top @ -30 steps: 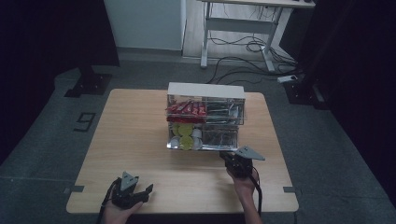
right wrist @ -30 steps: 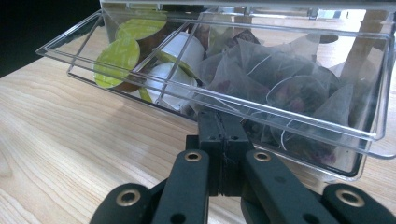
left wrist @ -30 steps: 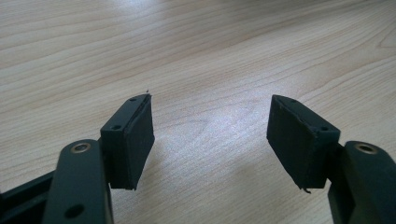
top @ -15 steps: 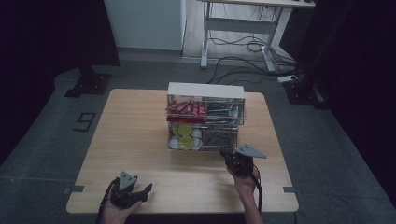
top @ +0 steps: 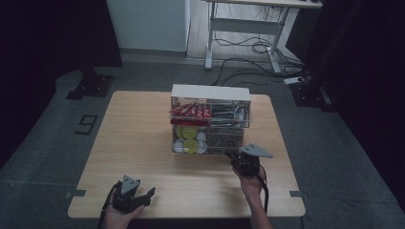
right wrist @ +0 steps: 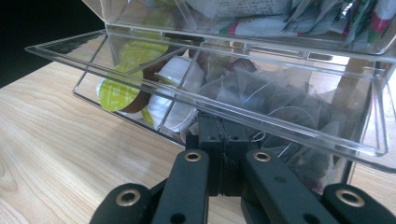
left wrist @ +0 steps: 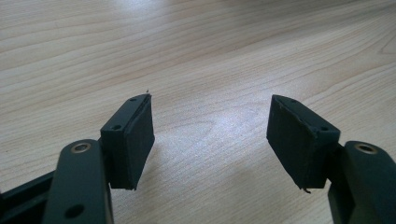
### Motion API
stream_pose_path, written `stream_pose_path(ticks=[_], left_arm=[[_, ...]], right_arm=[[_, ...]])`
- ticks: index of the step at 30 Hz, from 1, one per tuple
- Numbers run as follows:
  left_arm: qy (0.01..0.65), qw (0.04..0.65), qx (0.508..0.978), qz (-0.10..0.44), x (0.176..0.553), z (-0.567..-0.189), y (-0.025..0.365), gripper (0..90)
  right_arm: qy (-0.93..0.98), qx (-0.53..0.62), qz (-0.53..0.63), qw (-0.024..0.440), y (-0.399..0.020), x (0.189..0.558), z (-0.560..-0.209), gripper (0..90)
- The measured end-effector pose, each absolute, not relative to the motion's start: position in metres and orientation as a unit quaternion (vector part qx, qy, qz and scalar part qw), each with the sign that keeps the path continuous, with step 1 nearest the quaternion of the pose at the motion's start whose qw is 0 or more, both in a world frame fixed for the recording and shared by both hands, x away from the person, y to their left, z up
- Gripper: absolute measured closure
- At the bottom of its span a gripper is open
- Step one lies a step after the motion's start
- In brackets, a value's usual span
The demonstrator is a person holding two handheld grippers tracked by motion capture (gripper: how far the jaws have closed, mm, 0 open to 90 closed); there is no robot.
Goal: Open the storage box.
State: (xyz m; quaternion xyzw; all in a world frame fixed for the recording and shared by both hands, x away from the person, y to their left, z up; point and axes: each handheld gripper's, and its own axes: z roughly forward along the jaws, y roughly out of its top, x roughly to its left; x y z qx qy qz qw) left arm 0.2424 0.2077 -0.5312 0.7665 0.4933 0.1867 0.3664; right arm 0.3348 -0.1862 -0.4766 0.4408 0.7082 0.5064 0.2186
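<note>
A clear organiser box [top: 210, 121] with a white top stands at the table's middle, holding red packets [top: 190, 112], green and white capsules [right wrist: 114, 93] and tea bags [right wrist: 275, 102]. My right gripper [top: 237, 157] is at the box's lower right front. In the right gripper view its jaws [right wrist: 223, 140] are pressed together with nothing between them, and their tips sit just under a clear hinged flap [right wrist: 196, 100] that is tilted up and out. My left gripper [top: 143, 194] rests near the table's front left edge, open [left wrist: 210, 135] over bare wood.
The wooden table [top: 133, 143] has free surface left of and in front of the box. Beyond it are a dark floor, a desk frame [top: 243, 28] and loose cables [top: 248, 62].
My right gripper has crept slightly toward the box front. The left gripper has stayed where it was.
</note>
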Motion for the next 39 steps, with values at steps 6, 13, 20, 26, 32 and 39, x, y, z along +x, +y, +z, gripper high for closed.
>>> stream_pose_path(ticks=[6,13,20,26,32,39], left_arm=[[0.494,0.366,0.766,0.187,0.243,-0.532,0.208,31.9],[0.495,0.367,0.765,0.186,0.243,-0.532,0.208,31.9],[0.495,0.366,0.766,0.185,0.243,-0.532,0.208,31.9],[0.496,0.365,0.765,0.186,0.243,-0.532,0.209,31.9],[0.498,0.367,0.764,0.186,0.243,-0.532,0.209,31.9],[0.498,0.367,0.763,0.187,0.243,-0.532,0.210,31.9]], right_arm=[[0.709,0.440,0.505,0.219,-0.186,0.337,-0.473,89.0],[0.708,0.440,0.506,0.219,-0.185,0.338,-0.468,88.9],[0.708,0.439,0.508,0.219,-0.184,0.341,-0.463,88.9],[0.704,0.442,0.511,0.219,-0.185,0.346,-0.457,88.9],[0.700,0.443,0.514,0.219,-0.185,0.349,-0.454,88.8],[0.698,0.446,0.515,0.221,-0.186,0.353,-0.450,88.8]])
